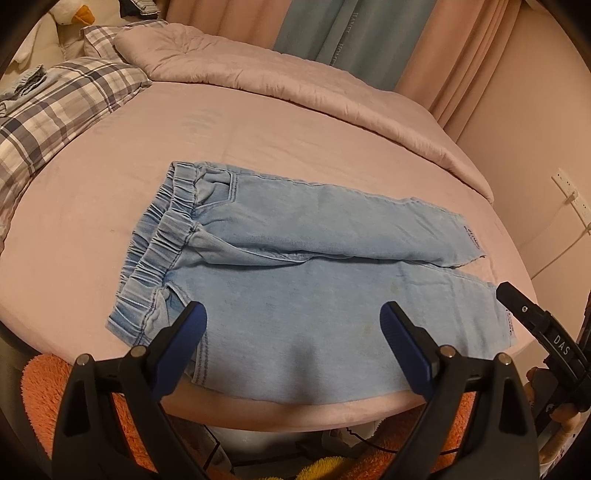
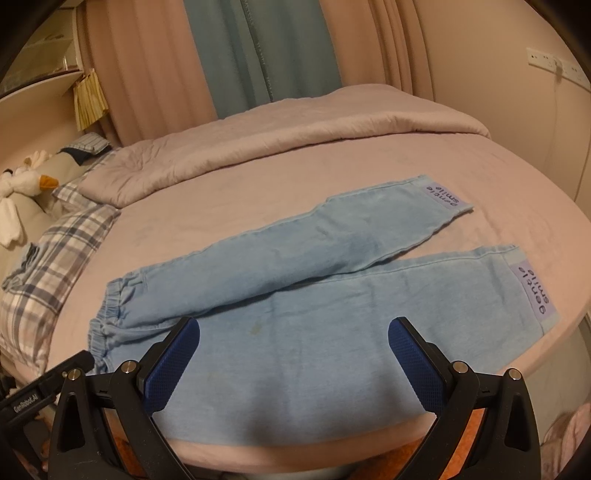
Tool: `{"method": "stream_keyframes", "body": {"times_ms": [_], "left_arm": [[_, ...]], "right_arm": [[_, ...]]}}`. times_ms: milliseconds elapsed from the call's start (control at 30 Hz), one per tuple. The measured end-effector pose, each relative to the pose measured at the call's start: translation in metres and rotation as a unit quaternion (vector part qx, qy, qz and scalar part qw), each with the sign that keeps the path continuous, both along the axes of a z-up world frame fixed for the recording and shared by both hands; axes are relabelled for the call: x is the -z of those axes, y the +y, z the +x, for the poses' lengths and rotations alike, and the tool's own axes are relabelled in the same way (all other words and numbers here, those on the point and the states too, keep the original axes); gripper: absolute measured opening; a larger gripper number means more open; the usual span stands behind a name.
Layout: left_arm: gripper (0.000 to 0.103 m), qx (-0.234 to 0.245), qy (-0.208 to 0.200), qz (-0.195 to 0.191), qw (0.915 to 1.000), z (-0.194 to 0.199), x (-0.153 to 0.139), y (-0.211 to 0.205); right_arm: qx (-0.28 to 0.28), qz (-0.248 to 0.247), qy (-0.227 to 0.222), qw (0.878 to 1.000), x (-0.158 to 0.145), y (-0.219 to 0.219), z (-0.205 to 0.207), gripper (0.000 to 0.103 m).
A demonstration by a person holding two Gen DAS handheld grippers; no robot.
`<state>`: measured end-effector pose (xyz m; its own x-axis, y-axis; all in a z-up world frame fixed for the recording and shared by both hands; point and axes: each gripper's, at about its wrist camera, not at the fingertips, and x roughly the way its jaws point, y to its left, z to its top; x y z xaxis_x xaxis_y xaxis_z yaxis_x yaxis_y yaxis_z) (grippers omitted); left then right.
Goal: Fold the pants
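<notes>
Light blue denim pants point(image 1: 295, 266) lie flat on the pink bed, elastic waistband point(image 1: 162, 243) to the left and both legs running right. In the right wrist view the pants point(image 2: 295, 295) show purple cuff labels point(image 2: 532, 291) at the leg ends. My left gripper point(image 1: 293, 321) hovers open above the near leg by the bed's front edge, nothing between its blue pads point(image 1: 192, 328). My right gripper point(image 2: 293, 336) is open too, over the near leg's middle. The right gripper's black finger point(image 1: 532, 317) shows at the right of the left wrist view.
A pink bed sheet point(image 1: 258, 140) carries a folded pink quilt point(image 1: 295, 81) at the far side. Plaid pillows point(image 1: 55, 110) and a plush duck point(image 1: 74, 11) sit at the left. Curtains point(image 2: 258, 55) hang behind. An orange fuzzy rug point(image 1: 40, 398) lies below the bed's front edge.
</notes>
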<state>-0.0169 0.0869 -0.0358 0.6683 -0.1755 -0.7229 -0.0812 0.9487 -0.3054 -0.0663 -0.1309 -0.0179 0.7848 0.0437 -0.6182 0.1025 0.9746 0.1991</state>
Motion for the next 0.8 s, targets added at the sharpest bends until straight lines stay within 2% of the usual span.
{"method": "stream_keyframes", "body": {"times_ms": [500, 800], "left_arm": [[0.093, -0.004, 0.008, 0.005, 0.9999, 0.002, 0.004, 0.000], [0.092, -0.009, 0.009, 0.022, 0.9997, 0.004, 0.001, -0.009]], "right_arm": [[0.012, 0.006, 0.005, 1.000, 0.008, -0.007, -0.002, 0.102], [0.006, 0.014, 0.007, 1.000, 0.009, -0.013, -0.005, 0.102]]}}
